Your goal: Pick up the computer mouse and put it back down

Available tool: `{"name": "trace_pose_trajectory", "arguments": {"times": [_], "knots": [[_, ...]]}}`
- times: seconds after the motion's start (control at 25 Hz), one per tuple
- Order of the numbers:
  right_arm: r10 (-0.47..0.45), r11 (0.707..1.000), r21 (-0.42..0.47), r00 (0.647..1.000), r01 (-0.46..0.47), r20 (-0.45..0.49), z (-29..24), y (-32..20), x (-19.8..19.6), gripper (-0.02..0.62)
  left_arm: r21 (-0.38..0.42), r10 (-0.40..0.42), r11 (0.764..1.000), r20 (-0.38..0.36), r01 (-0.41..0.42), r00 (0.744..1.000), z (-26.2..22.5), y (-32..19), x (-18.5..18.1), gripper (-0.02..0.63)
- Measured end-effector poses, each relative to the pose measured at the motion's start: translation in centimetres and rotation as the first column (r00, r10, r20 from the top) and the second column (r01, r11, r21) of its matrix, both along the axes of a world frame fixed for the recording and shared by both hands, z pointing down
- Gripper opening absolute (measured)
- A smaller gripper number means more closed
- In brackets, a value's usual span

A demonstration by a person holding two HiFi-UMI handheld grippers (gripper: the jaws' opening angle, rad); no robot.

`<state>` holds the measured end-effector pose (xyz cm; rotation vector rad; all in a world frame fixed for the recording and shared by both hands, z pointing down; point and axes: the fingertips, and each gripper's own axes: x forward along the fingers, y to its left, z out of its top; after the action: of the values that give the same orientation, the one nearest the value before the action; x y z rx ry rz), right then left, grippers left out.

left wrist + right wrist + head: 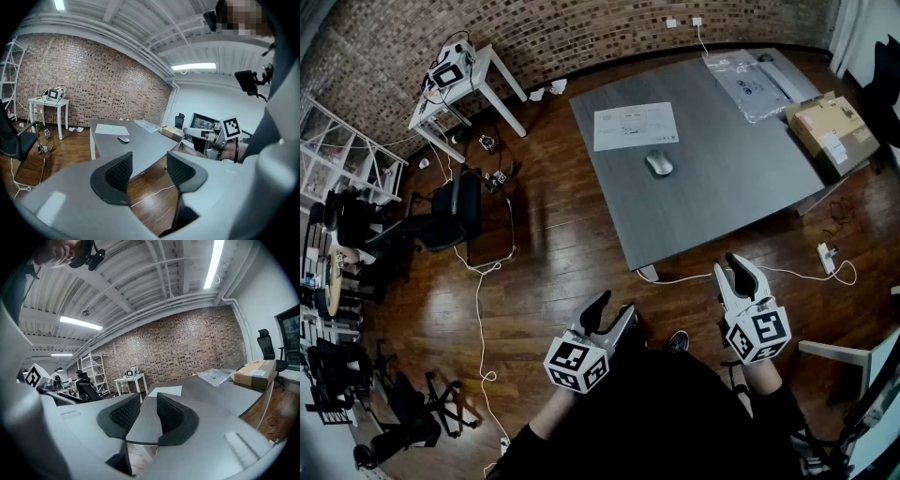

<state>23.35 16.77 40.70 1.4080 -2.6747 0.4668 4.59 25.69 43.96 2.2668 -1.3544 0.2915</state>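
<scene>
A grey computer mouse (659, 164) lies on the dark grey table (722, 192), just below a sheet of paper (636, 126). Both grippers hang over the wooden floor, short of the table's near edge and well apart from the mouse. My left gripper (616, 307) is open and empty; in the left gripper view the mouse (123, 139) shows far off, above the left pad. My right gripper (730, 266) has its jaws a narrow gap apart with nothing between them (148, 414). The mouse does not show in the right gripper view.
A plastic bag (759, 80) and a cardboard box (832, 128) sit at the table's far right. A white side table (464, 84), a black office chair (441, 220) and a white shelf (347, 155) stand at the left. Cables (478, 281) trail across the floor.
</scene>
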Motion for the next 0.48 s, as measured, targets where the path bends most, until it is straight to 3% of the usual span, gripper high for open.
{"name": "trace_pose_trajectory", "arguments": {"times": [0.24,0.48], "knots": [[0.038,0.999,0.004,0.998,-0.038,-0.04,1.5,-6.1,-1.7,0.137,0.016,-0.002,1.0,-0.033,0.002,0.999,1.4,-4.8,-2.7,0.216],[0.084,0.996,-0.025,0.993,-0.086,-0.081,2.1,-12.0,-5.5,0.141,0.05,0.045,0.998,-0.104,-0.04,0.994,1.2,-13.4,-6.8,0.216]]}}
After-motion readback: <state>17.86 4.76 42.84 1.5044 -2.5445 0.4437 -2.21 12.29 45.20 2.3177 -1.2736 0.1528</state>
